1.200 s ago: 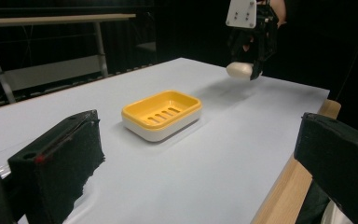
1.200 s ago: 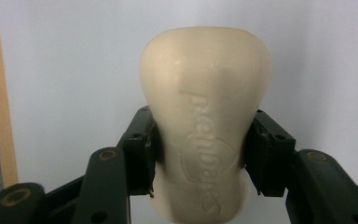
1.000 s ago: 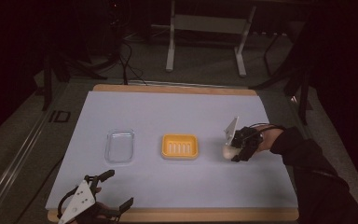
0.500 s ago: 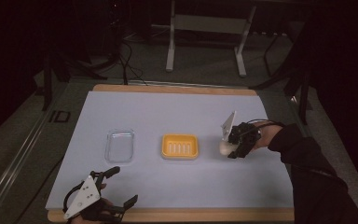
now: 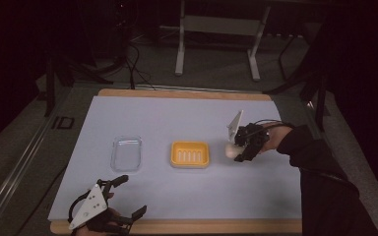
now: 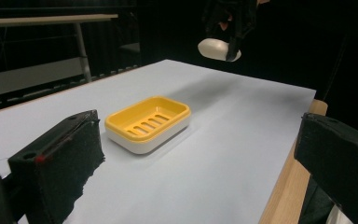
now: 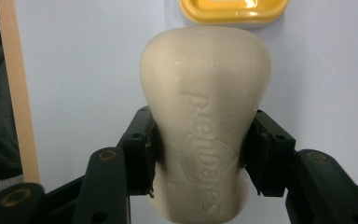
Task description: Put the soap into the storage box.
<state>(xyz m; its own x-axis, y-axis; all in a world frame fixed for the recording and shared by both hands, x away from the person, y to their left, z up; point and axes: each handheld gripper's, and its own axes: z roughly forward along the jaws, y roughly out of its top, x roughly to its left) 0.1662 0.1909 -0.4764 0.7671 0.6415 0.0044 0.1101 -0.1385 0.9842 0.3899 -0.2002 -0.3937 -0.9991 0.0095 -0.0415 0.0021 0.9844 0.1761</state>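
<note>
My right gripper (image 5: 237,150) is shut on a cream bar of soap (image 5: 230,151), held above the table just right of a yellow soap dish (image 5: 190,154). In the right gripper view both pads (image 7: 145,154) press the soap (image 7: 205,121) at its sides, with the dish (image 7: 233,11) beyond it. My left gripper (image 5: 128,196) rests at the front left edge of the table, its jaws wide apart and nothing between them. In the left gripper view the dish (image 6: 148,122) lies ahead, with the held soap (image 6: 218,49) hanging in the air behind it.
A clear plastic lid or tray (image 5: 127,153) lies left of the dish. The table (image 5: 177,118) has a pale blue-white top with a wooden edge (image 5: 187,226). Metal stand legs (image 5: 216,44) and cables sit on the floor behind it.
My right gripper has lifted the soap and carried it a little left toward the dish. The left gripper has shifted slightly at the front edge.
</note>
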